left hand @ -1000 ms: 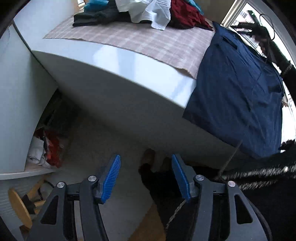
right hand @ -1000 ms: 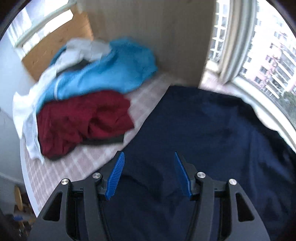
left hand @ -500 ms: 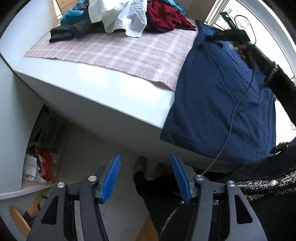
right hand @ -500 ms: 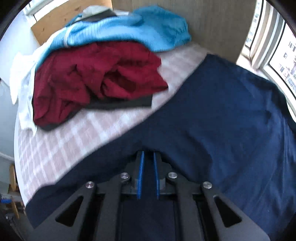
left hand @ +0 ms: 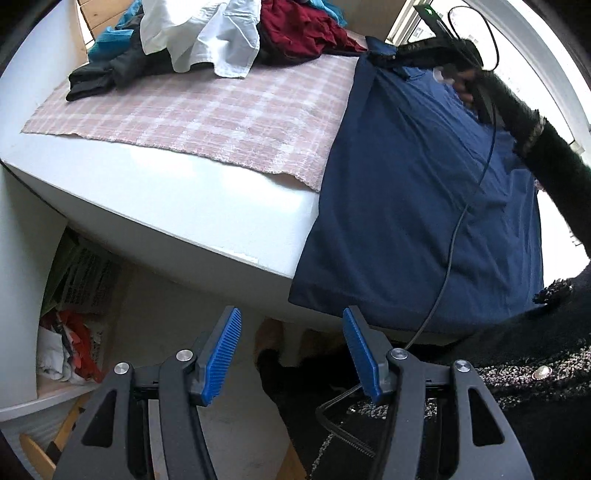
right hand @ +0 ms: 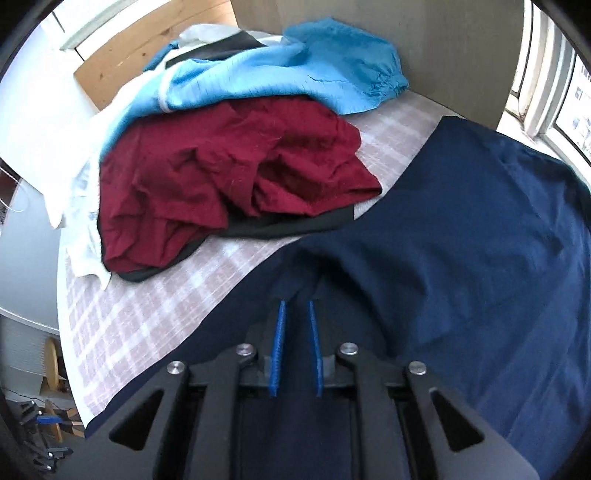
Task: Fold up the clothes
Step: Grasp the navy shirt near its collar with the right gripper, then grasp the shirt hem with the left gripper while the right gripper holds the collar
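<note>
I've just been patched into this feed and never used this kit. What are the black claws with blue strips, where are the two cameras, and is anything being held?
No robot: a person holds two hand grippers, each with a camera looking along its blue fingers. The left gripper is open, empty, off the table's near edge. The right gripper is pinched on a fold of the navy garment, spread over the plaid cloth. Beyond lies a heap: red garment, light blue garment, white garment.

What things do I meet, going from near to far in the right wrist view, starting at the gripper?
Right gripper shut on the navy garment → black garment → dark red garment → light blue garment → wooden board.
</note>
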Demonstrator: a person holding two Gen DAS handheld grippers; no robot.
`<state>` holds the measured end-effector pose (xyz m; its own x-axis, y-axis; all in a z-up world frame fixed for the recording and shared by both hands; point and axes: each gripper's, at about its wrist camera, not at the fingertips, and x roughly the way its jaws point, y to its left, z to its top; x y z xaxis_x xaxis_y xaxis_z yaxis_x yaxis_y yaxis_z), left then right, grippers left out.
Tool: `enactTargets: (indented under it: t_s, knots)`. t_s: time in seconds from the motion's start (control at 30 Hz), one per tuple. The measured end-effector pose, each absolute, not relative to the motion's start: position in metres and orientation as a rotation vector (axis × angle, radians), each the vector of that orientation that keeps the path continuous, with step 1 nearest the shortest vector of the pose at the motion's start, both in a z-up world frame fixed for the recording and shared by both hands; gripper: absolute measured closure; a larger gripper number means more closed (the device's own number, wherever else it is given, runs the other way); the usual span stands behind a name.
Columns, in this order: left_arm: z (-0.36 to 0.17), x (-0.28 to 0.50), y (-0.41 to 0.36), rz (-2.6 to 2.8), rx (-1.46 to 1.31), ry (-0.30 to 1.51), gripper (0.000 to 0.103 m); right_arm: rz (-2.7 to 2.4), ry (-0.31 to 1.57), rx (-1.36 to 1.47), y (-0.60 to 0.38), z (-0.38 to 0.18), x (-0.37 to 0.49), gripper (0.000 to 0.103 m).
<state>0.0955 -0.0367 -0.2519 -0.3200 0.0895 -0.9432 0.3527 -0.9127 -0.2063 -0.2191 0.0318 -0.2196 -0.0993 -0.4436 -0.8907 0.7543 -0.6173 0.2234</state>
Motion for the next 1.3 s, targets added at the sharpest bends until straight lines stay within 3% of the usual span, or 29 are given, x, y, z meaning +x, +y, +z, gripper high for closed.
enactTargets:
  t_s: [0.23,0.33,0.4,0.47,0.6,0.67,0.77,1.3]
  knots:
    - [-0.26,0.08,-0.038,-2.392,1.743,0.547,0.047,-1.802,0.355,1.292,-0.004,-0.225,-0.212,0.086]
    - [-0.261,0.067,-0.038,-2.435,1.735,0.55,0.047,-1.774,0.393,1.235,0.005,-0.202,-0.195,0.084]
    - [-0.265,0.059,-0.037,-2.452,1.741,0.539,0.048,-1.774,0.404,1.193,0.021,-0.182,-0.19,0.066]
    - [-0.269,0.052,-0.036,-2.457,1.758,0.524,0.049,-1.852,0.43,1.138,0.043,-0.158,-0.194,0.056]
    - [-0.275,0.045,-0.031,-2.457,1.802,0.502,0.05,-1.987,0.406,1.157,0.053,-0.13,-0.242,0.055]
    - [-0.275,0.043,-0.028,-2.478,1.8,0.476,0.062,-2.009,0.402,1.219,0.043,-0.139,-0.264,0.055]
    - [-0.277,0.041,-0.027,-2.493,1.796,0.471,0.1,-2.033,0.399,1.316,0.026,-0.155,-0.293,0.055]
    - [-0.259,0.034,-0.02,-2.613,1.707,0.427,0.101,-2.101,0.518,1.672,-0.033,-0.237,-0.358,0.056]
